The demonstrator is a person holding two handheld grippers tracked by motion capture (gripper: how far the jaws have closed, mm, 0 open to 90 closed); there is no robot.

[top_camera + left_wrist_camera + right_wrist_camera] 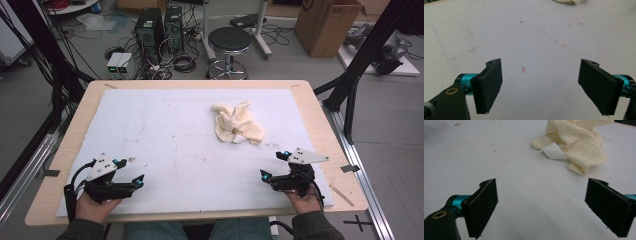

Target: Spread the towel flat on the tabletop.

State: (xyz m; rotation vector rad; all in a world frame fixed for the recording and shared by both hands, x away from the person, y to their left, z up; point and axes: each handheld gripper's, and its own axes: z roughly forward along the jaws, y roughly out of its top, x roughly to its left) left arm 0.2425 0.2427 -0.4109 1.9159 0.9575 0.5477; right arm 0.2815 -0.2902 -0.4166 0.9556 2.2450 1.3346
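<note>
A crumpled cream cloth (236,122) lies on the white board (175,145), right of its middle; a white label sticks out from its folds (552,151). My left gripper (129,173) rests near the board's front left corner, open, nothing between its jaws (541,87). My right gripper (274,165) sits near the front right, open too (541,207), pointing toward the cloth (576,142), which lies well ahead of its jaws. The cloth's edge (569,1) peeks in at the top of the left gripper view.
The board lies on a wooden table (70,135). Behind the table stand a black stool (229,42), computer towers (150,27) with cables, and a cardboard box (327,25). Black frame posts (357,65) rise on the right and left.
</note>
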